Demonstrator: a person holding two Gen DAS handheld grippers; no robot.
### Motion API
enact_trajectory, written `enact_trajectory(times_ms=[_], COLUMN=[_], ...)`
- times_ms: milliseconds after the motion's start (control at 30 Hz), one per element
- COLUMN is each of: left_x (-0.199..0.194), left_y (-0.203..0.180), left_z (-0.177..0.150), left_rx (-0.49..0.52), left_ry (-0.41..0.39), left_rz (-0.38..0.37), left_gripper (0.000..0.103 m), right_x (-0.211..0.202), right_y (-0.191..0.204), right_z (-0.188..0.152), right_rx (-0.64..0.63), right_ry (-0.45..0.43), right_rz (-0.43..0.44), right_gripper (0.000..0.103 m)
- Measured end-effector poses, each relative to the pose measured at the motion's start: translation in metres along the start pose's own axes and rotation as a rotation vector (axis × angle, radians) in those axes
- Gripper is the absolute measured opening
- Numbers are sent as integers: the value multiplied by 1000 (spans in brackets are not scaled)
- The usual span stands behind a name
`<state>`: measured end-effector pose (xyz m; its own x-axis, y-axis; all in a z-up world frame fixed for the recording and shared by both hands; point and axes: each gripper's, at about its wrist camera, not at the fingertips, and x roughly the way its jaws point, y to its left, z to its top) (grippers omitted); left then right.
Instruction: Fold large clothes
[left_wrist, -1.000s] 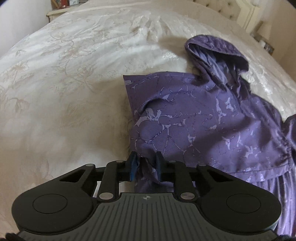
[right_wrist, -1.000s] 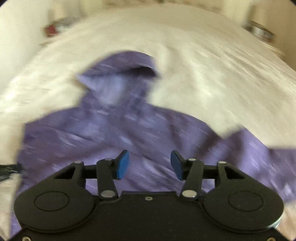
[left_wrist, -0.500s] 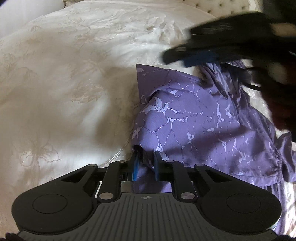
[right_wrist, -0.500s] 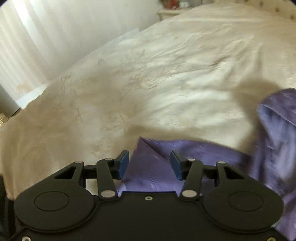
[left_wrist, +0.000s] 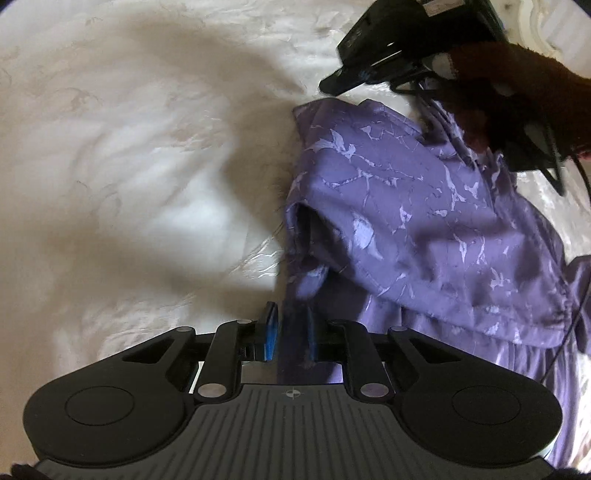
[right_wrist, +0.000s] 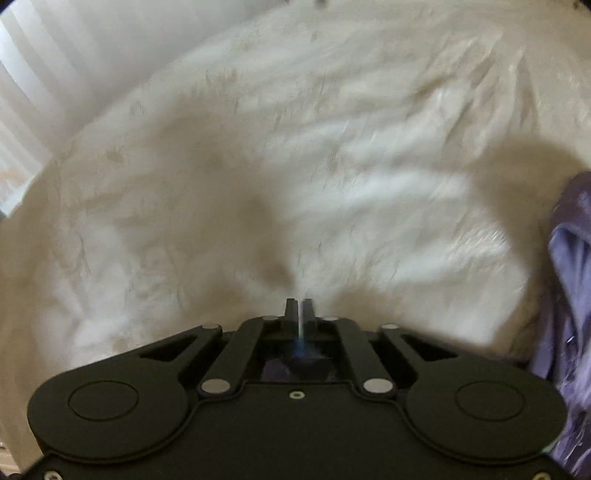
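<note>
We pinched purple top (left_wrist: 406, 221) edge in left claw (left_wrist: 290, 332) on bed (left_wrist: 129, 166). Right claw (right_wrist: 299, 314) pressed together, maybe on cloth; view blurry.

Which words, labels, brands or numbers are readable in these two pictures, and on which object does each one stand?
No text is readable.
A pale label on the right gripper, seen from the left wrist camera: too small and blurred to read.
A small crosshair mark on the body of the left gripper: a symbol, not lettering.
The purple hooded garment and the cream bedspread carry only patterns, no writing.
</note>
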<state>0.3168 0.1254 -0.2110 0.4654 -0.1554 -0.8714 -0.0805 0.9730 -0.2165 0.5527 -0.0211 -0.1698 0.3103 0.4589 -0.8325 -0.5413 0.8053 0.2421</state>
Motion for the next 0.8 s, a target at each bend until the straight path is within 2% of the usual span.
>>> enact_trajectory(times_ms=[67, 100, 200, 300, 367, 467, 567, 633, 733, 800], left_x=[-10, -15, -34, -46, -42, -22, 9, 33, 62, 61], left_y=[-2, -3, -13, -32, -49, -69, -80, -68, -23, -1], left_z=[2, 4, 17, 34, 47, 67, 79, 83, 86, 84], left_rx=[37, 54, 121, 186, 247, 305, 364, 330, 158, 86], left_ry=[-24, -40, -113, -190, -214, -213, -196, -143, -49, -63], left_rz=[8, 9, 11, -13, -35, -66, -42, 40, 165, 115], left_gripper=[17, 17, 17, 17, 21, 21, 21, 21, 24, 24], right_x=[-20, -31, -72, -110, -130, -154, -177, -187, -195, -199], right_y=[-13, -19, -37, -57, -70, -85, -90, -90, -86, -83], right_z=[-3, -5, -22, -59, -90, -139, -185, -207, -232, -246], right_rx=[62, 92, 172, 257, 302, 368, 398, 430, 441, 466], right_ry=[-91, -129, -226, -263, -253, -215, -167, -137, -97, -85], right_rz=[46, 51, 26, -32, -94, -175, -258, -274, -309, -311], right_gripper=[44, 48, 49, 49, 49, 49, 49, 49, 49, 49])
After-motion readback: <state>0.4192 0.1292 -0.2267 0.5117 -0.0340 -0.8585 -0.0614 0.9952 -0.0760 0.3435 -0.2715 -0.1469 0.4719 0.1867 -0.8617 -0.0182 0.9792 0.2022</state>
